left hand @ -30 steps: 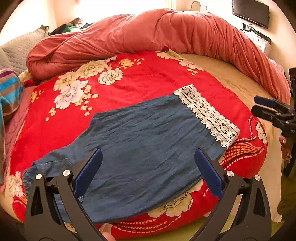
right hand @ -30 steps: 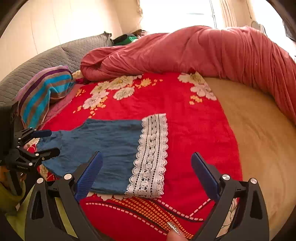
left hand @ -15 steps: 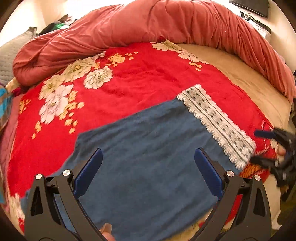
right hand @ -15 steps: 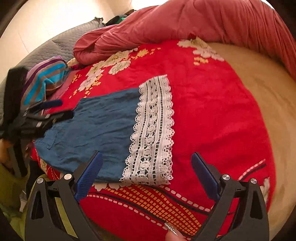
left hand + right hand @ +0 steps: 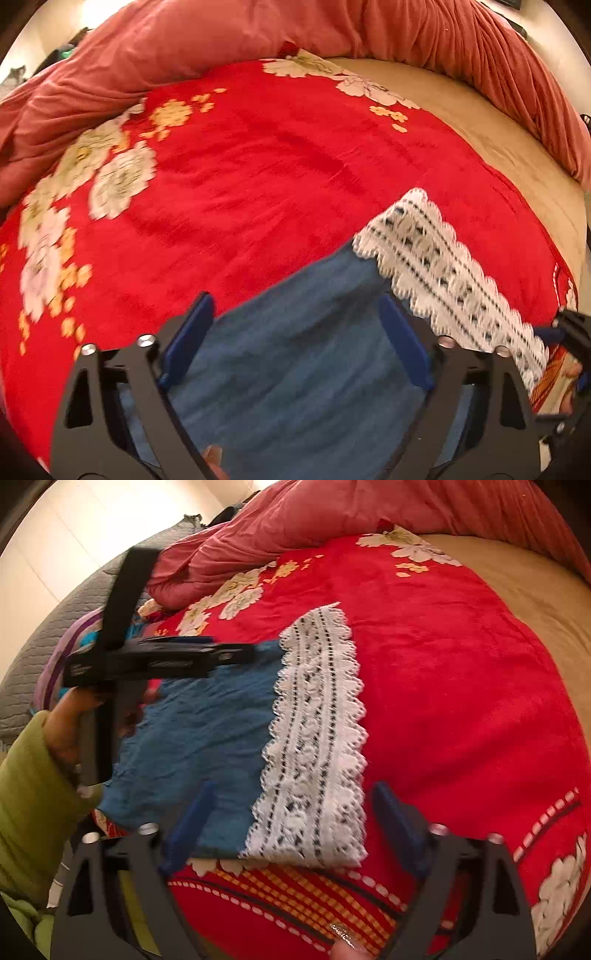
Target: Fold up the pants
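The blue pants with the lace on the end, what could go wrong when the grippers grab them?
1. The right gripper sits open over the lace hem, near the bed edge; it might pinch only one layer, or catch the red flowered blanket underneath.
2. The left gripper, its jaws just closing, is above the blue pants mid-fabric; a grab there could bunch them instead of folding flat.

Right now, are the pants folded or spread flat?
Spread flat: the pants lie in one smooth layer on the red blanket, lace hem fully shown, no fold over the top.
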Tool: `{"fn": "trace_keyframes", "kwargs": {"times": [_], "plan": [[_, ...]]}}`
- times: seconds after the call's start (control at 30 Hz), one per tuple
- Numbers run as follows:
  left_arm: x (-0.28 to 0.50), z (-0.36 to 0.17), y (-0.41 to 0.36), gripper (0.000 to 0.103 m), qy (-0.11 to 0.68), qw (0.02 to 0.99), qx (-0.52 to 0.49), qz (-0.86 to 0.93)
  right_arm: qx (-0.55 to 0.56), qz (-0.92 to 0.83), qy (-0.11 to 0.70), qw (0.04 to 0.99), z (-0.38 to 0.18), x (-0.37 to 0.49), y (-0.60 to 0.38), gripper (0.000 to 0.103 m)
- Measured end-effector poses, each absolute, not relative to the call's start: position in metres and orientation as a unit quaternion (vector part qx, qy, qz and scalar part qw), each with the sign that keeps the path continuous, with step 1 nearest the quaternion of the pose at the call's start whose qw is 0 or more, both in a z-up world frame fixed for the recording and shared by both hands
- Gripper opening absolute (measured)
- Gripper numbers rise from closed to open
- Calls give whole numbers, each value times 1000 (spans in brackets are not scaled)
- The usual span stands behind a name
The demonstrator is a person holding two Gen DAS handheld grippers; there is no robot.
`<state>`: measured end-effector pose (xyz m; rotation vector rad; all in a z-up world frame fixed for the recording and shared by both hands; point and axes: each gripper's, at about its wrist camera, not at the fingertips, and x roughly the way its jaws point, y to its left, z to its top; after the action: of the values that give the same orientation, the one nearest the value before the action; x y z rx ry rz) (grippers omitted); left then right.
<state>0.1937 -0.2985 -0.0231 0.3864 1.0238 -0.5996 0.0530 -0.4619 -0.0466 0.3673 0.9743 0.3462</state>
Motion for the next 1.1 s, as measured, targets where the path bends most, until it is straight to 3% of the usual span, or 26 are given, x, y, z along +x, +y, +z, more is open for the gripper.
{"fn": "trace_keyframes", "kwargs": {"times": [0.17,0.43,0.5,0.57,0.67,0.73,0.8,1.1], "plan": [[202,-41,-317,62,487,791,201,-312,183,184,461,848,-52,63,-455,73],[206,-53,-320,56,492,783,172,-339,184,195,453,850,-56,75,-449,70],[204,-54,-320,47,493,782,164,-345,182,194,452,852,-56,77,-447,63],[200,-52,-324,27,493,778,160,-355,181,188,451,854,-57,79,-447,54],[192,-49,-331,12,489,776,172,-360,187,187,451,852,-58,80,-449,43],[189,-50,-331,10,484,779,177,-357,186,184,452,853,-58,82,-450,26],[190,-48,-326,7,480,786,164,-354,186,187,454,851,-56,84,-450,23],[186,-15,-286,5,455,808,85,-364,144,219,427,865,-18,79,-424,19]]}}
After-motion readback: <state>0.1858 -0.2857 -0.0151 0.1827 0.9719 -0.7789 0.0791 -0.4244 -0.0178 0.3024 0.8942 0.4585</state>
